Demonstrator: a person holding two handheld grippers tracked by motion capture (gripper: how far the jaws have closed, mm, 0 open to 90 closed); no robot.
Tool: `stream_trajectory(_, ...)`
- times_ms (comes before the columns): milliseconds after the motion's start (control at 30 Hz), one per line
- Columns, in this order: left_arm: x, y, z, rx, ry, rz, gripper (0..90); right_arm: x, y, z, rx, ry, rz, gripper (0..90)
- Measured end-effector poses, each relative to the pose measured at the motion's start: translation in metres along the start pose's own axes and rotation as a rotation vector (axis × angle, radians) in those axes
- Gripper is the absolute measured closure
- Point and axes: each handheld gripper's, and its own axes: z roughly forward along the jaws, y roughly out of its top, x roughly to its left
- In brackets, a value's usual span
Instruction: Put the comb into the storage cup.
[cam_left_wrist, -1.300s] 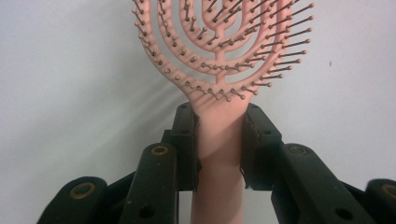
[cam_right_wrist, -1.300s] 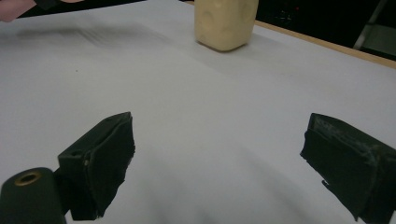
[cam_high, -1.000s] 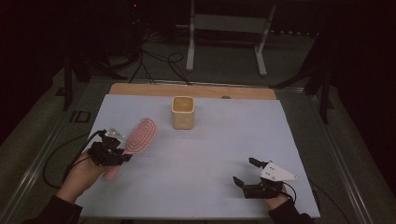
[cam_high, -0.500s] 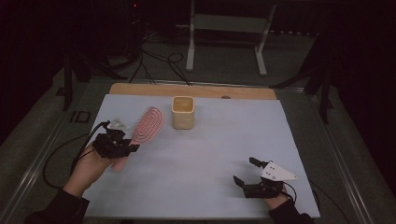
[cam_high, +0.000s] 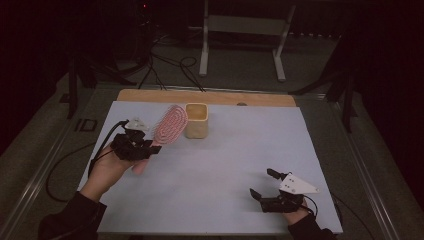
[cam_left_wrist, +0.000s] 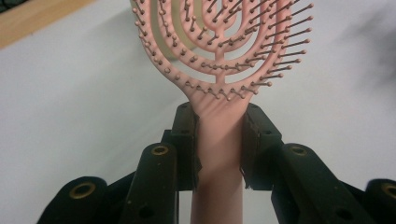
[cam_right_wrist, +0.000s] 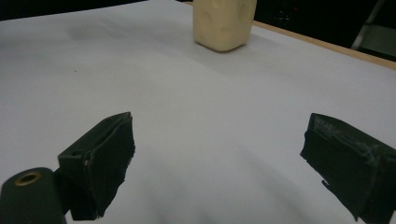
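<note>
A pink hairbrush is held off the table at the left, its head tilted toward a cream cup just to its right. My left gripper is shut on the brush handle. In the left gripper view both pads press the sides of the pink handle of the hairbrush, just below the bristled head. My right gripper rests low near the table's front right edge, jaws wide apart with nothing between them. From the right gripper view the cup stands far ahead.
A pale sheet covers the table, with a wooden strip along its far edge. Cables and a metal stand lie on the dark floor beyond. A cable trails off the table's left side.
My left gripper has lifted the hairbrush and carried it right and away from me, bringing its head next to the cup. The right gripper has stayed still.
</note>
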Motion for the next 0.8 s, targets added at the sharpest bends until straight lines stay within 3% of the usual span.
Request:
stream_trajectory(133,-0.002,0.011,0.002,-0.02,-0.003,0.021,70.3,0.0,0.0,0.0,0.002,0.002,-0.003,9.0)
stream_trajectory(433,-0.004,0.032,0.006,-0.068,-0.016,0.015,70.3,0.0,0.0,-0.001,-0.002,0.001,0.001,9.0)
stream_trajectory(800,-0.008,0.059,0.013,-0.128,0.001,0.02,70.3,-0.001,0.0,0.0,-0.003,0.004,0.0,9.0)
